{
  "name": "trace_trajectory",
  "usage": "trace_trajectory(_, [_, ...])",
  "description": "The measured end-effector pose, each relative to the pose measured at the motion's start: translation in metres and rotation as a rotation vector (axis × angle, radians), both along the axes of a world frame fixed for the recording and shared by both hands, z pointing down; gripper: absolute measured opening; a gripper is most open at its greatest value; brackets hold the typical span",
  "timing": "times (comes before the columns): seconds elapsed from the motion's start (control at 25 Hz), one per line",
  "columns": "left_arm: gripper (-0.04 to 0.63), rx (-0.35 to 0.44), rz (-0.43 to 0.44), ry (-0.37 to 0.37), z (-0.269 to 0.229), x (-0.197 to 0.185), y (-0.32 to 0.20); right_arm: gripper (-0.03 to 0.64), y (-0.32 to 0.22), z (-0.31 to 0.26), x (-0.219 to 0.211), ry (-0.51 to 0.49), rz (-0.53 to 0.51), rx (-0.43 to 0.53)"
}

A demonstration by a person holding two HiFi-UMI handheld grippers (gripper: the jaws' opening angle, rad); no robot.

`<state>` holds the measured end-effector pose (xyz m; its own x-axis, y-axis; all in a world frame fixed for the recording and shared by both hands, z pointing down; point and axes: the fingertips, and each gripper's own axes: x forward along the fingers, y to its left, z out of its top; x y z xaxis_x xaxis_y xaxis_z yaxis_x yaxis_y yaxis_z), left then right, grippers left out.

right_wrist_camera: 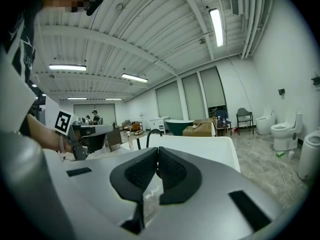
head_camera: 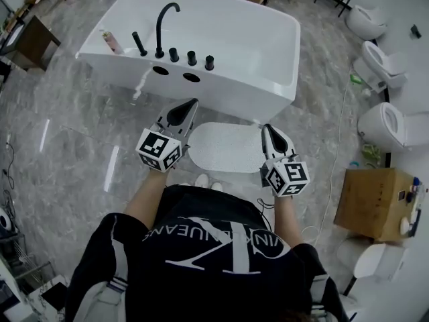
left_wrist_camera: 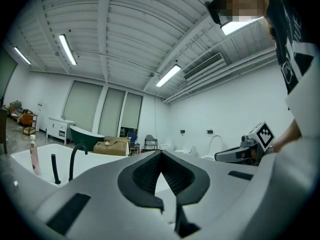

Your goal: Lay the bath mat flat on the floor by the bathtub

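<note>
The white oval bath mat [head_camera: 224, 146] is stretched between my two grippers, just in front of the white bathtub [head_camera: 255, 52]. My left gripper [head_camera: 192, 104] is shut on the mat's left edge and my right gripper [head_camera: 266, 129] is shut on its right edge. In the left gripper view the jaws [left_wrist_camera: 160, 155] meet at the tip, with white mat [left_wrist_camera: 163, 184] showing in the gap below. In the right gripper view the jaws [right_wrist_camera: 157, 150] are pressed together over a strip of mat [right_wrist_camera: 150, 200]. The person's white shoes [head_camera: 202, 180] show under the mat's near edge.
A black faucet [head_camera: 165, 20] and knobs stand on the tub's near rim. Toilets [head_camera: 392, 123] line the right wall. A cardboard box [head_camera: 372, 203] sits on the floor at the right, and a white cable [head_camera: 335, 159] runs past it. Grey marble floor [head_camera: 80, 146] lies to the left.
</note>
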<state>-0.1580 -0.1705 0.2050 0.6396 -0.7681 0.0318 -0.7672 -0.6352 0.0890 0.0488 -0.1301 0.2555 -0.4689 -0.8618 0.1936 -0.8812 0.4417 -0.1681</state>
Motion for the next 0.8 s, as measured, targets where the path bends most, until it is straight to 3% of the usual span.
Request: trace_trajectory(0.8, [0.014, -0.033, -0.037, -0.018, 0.022, -0.024, -0.006, 0.026, -0.004, 0.008, 0.007, 0.030, 0.030, -0.030])
